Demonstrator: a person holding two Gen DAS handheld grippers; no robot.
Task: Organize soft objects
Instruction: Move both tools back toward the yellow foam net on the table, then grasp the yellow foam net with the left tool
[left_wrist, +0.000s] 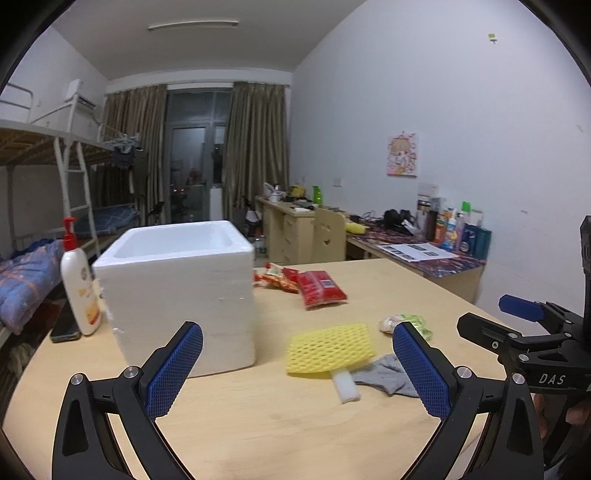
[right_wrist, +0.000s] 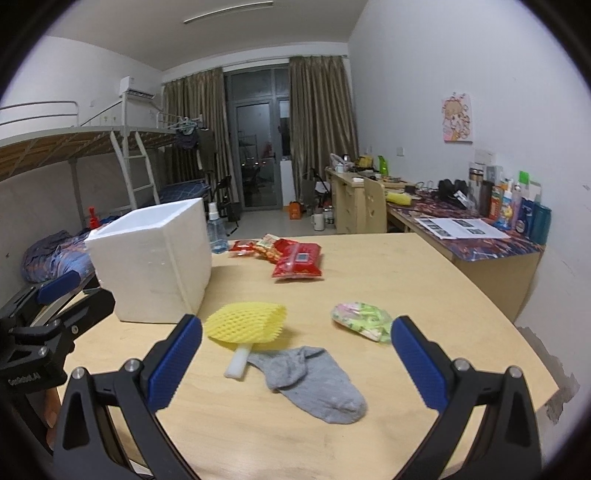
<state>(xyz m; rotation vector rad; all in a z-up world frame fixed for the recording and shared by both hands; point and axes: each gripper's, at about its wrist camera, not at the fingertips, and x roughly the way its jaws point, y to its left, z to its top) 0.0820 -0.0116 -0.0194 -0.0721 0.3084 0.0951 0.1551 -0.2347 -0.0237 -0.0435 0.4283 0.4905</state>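
Both our left gripper (left_wrist: 297, 369) and right gripper (right_wrist: 296, 363) are spread wide over our wood table (right_wrist: 424, 280); bunk beds (right_wrist: 74, 147) stand behind.

matt knit sock (right_wrist: 314, 384), foam box (right_wrist: 155, 258), smooth wooden table (right_wrist: 406, 288)

The left black two-finger gripper with blue ribbed pads (left_wrist: 297, 373) hovers with its fingers (left_wrist: 173, 373) spread wide and nothing between them. The matching right gripper (right_wrist: 295, 365) is likewise wide apart, beside it and level.
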